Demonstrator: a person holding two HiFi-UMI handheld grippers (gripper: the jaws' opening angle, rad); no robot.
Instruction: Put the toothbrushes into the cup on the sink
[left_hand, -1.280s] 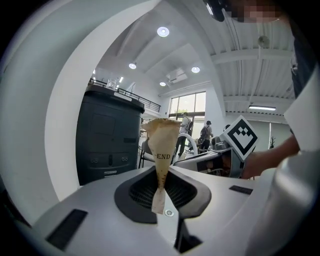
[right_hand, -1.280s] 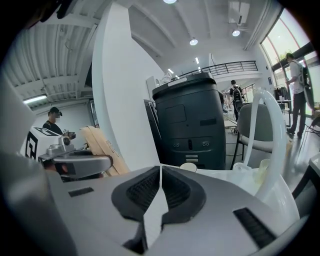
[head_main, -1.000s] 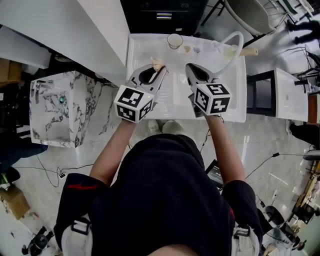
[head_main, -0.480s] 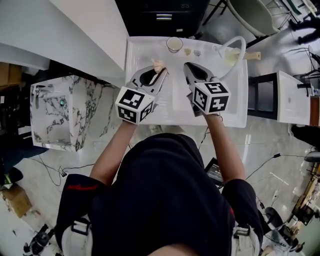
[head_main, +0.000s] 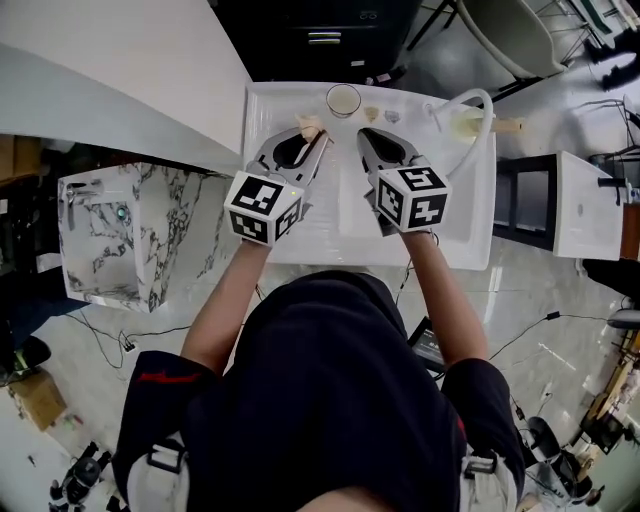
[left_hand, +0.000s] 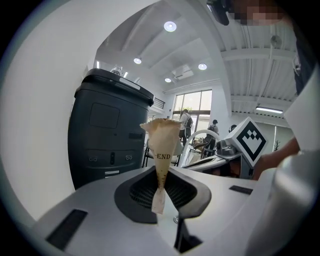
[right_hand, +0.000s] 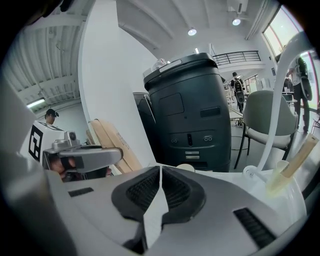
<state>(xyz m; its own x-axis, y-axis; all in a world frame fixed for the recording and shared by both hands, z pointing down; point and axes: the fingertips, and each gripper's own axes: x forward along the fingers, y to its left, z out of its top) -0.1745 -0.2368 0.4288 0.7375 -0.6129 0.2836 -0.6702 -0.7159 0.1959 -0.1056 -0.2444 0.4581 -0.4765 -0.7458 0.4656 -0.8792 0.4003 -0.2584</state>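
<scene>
L gripper is clamped on a wrapped toothbrush. It's a tan paper sleeve, pinched narrow betw. the pads and flaring to a ragged cone past the jaw tips, w/ "END" printed mid-way and a pale strip trailing back over the pads. In the head view it sits over the back-left part of the sink, just left of and short of the cup, not touching it. The brush itself is hidden in the paper: no bristles or handle show. R gripper has its jaws closed together w/ nothing betw. them, tip near the cup. In the right gripper view only the cup's cream rim peeks over the jaws, and its inside can't be made out. Around, L to R: marble-pattern cabinet on the floor, white wall panel beside the sink, dark grey unit behind it. Small bits lie on the back rim right of the cup. A white hose arches at the sink's right rear, w/ a tan stick by it and a grey chair beyond. The person's torso fills the bottom of the head view, covering the floor in front.
</scene>
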